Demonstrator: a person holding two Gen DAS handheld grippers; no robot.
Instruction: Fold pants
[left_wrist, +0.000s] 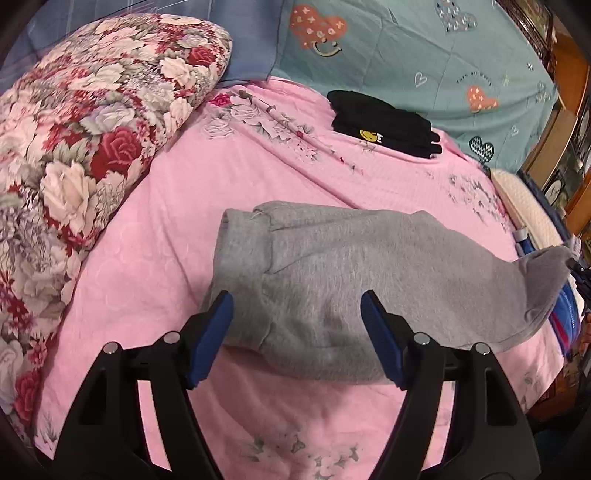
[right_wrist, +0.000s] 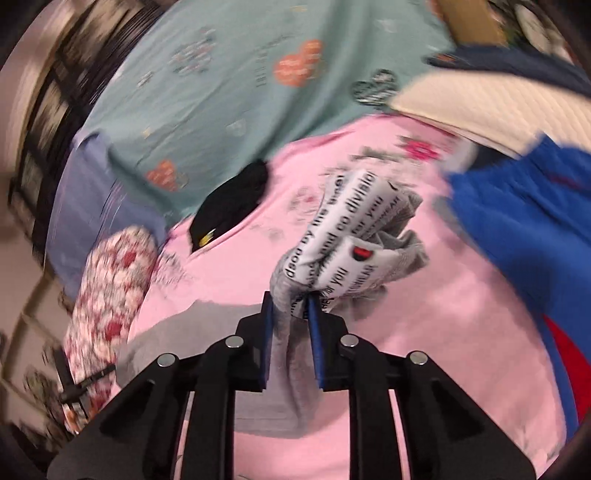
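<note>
Your left gripper (left_wrist: 297, 339) hangs with its fingers (left_wrist: 210, 339) wide apart and nothing between them; the gray pants (left_wrist: 332, 280) lie on the pink sheet (left_wrist: 155, 229) just ahead, their near edge passing between the two tips. Left of those fingers there is bare pink, then the floral quilt (left_wrist: 74, 147) well off to that side. The pants run crosswise to your left fingers, the long axis going left to right, with the far right end lifted off the sheet. Beyond them, well apart, sits a folded black garment (left_wrist: 384, 125).

Your right gripper (right_wrist: 291, 314) is clamped on that raised end: gray cloth and a white printed label (right_wrist: 343, 236) are bunched ahead of the closed tips. This view is blurred, so the exact hem can't be made out. To the right of those fingers blue cloth (right_wrist: 524, 229) crowds close.

The right hand has the cloth, so the fold likely goes leftward over the flat part, where there's room. The left gripper is nearer the laid portion and could pin it.
</note>
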